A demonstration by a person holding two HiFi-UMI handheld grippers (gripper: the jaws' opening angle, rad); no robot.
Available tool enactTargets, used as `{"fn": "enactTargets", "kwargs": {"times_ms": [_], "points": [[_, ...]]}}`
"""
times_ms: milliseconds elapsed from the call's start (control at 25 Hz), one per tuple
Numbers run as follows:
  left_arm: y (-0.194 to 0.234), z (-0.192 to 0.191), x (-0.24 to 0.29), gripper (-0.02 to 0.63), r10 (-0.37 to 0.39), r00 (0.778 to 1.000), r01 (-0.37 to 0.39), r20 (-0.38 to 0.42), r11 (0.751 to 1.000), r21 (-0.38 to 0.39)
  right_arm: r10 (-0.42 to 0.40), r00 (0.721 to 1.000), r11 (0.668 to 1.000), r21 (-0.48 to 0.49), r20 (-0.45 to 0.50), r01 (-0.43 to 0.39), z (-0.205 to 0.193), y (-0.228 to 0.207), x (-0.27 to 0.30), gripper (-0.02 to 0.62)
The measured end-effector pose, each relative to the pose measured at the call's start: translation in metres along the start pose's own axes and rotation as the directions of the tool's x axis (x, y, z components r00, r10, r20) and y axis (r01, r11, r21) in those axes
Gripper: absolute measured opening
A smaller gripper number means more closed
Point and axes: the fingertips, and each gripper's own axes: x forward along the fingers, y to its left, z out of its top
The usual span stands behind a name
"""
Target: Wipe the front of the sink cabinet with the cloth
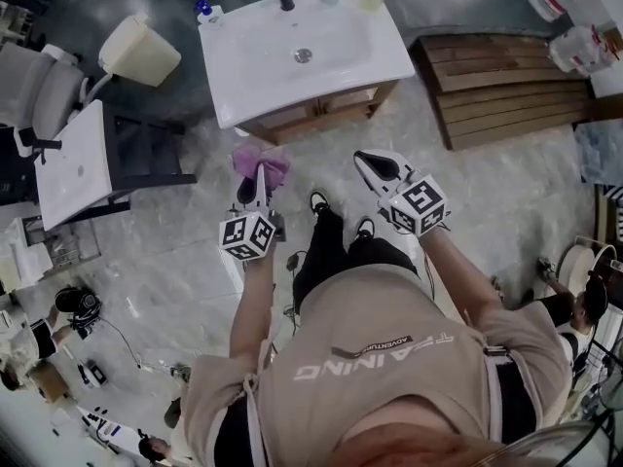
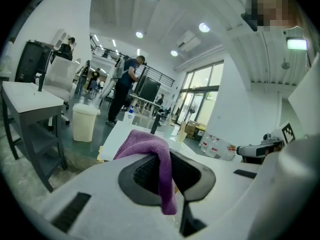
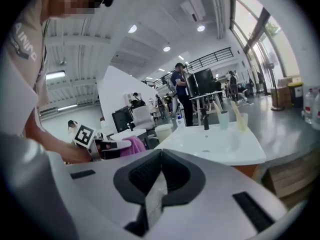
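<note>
L gripper point(image 1: 259, 181) jaws pinch cloth point(image 2: 149, 145), R gripper point(image 1: 376, 167) jaws closed, empty; cabinet point(image 1: 313, 113) mostly hidden under sink point(image 1: 243, 71).

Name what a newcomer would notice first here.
The purple cloth stands out, clamped in the left gripper in front of the wooden sink cabinet. The white sink top on that cabinet is the brightest thing in the head view. The right gripper hangs beside the left one, jaws shut on nothing.

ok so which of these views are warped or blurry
Left and right gripper views: fisheye, dark rounded corners, bent lines. Left gripper view: the purple fabric cloth is sharp, background softer. Head view: evenly lit, the white rectangular sink top bright.
</note>
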Motion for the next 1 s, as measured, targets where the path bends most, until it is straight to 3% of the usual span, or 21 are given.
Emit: {"fn": "enactTargets", "kwargs": {"times_ms": [320, 520, 840, 1000], "points": [[0.009, -0.047, 0.006, 0.037, 0.031, 1.0, -0.031, 0.003, 0.999, 0.007, 0.007, 1.0, 0.995, -0.098, 0.022, -0.005, -0.038, -0.03, 0.013, 0.012], [0.039, -0.077, 0.04, 0.037, 0.066, 0.998, -0.066, 0.02, 0.998, 0.01, 0.073, 0.996, 0.986, -0.152, 0.052, -0.065, -0.058, -0.044, 0.051, 0.012], [0.092, -0.142, 0.1, 0.037, 0.054, 0.995, -0.058, 0.083, 0.997, 0.046, 0.152, 0.988, 0.972, -0.186, 0.032, -0.143, -0.164, -0.087, 0.142, 0.012], [0.13, -0.169, 0.117, 0.037, 0.05, 0.992, -0.059, 0.112, 0.996, 0.074, 0.144, 0.987, 0.971, -0.204, 0.069, -0.128, -0.2, -0.102, 0.188, 0.012]]}}
